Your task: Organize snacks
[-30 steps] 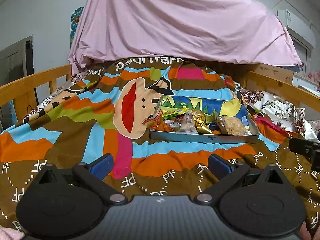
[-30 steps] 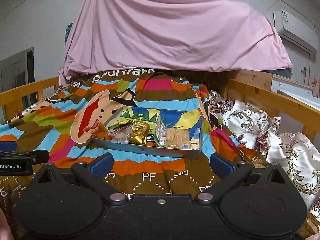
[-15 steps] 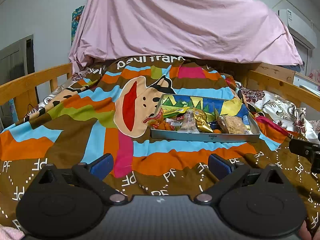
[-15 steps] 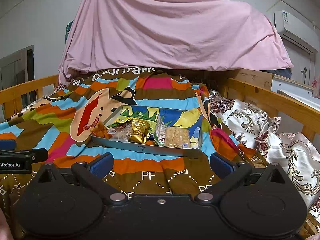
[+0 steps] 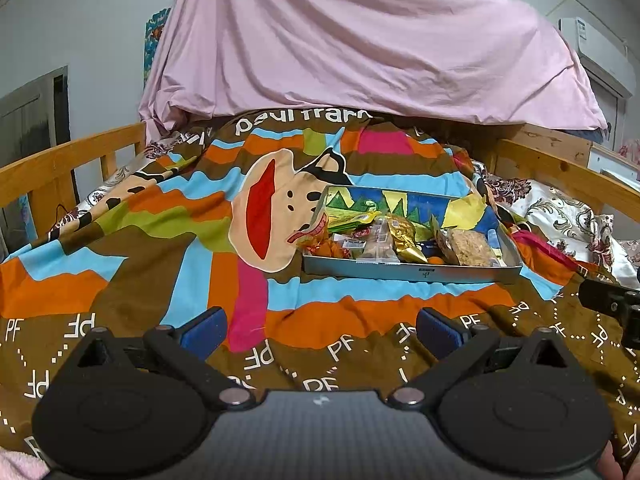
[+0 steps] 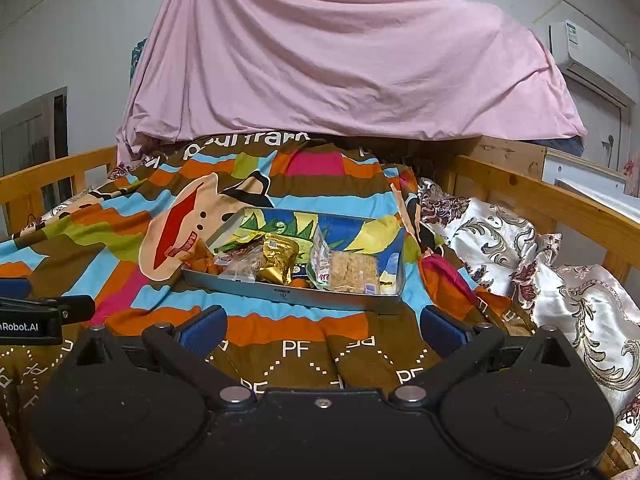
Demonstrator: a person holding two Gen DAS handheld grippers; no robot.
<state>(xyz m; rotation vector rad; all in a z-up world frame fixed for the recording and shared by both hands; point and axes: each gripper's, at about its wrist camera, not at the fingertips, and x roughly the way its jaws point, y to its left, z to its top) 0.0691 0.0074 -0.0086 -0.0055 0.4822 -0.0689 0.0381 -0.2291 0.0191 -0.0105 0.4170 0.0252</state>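
Note:
A shallow metal tray point(image 5: 412, 272) point(image 6: 288, 294) with a colourful printed bottom lies on the striped blanket, holding several snack packets: a gold foil pack point(image 5: 406, 238) point(image 6: 278, 258), a clear pack with a grain bar point(image 5: 468, 246) point(image 6: 354, 272), an orange packet point(image 5: 322, 246) and a green one point(image 5: 352, 218). My left gripper point(image 5: 320, 328) is open and empty, low over the blanket, short of the tray. My right gripper point(image 6: 320, 326) is open and empty, just before the tray's near edge.
The colourful blanket point(image 5: 160, 248) covers a bed with wooden rails point(image 5: 60, 160) point(image 6: 560, 200). A pink sheet point(image 5: 360, 48) drapes over something at the back. A floral satin quilt point(image 6: 540, 272) lies to the right. An air conditioner point(image 6: 584, 52) hangs on the wall.
Both grippers have moved slightly forward toward the tray, which sits a little larger in both views. Both stay open and empty.

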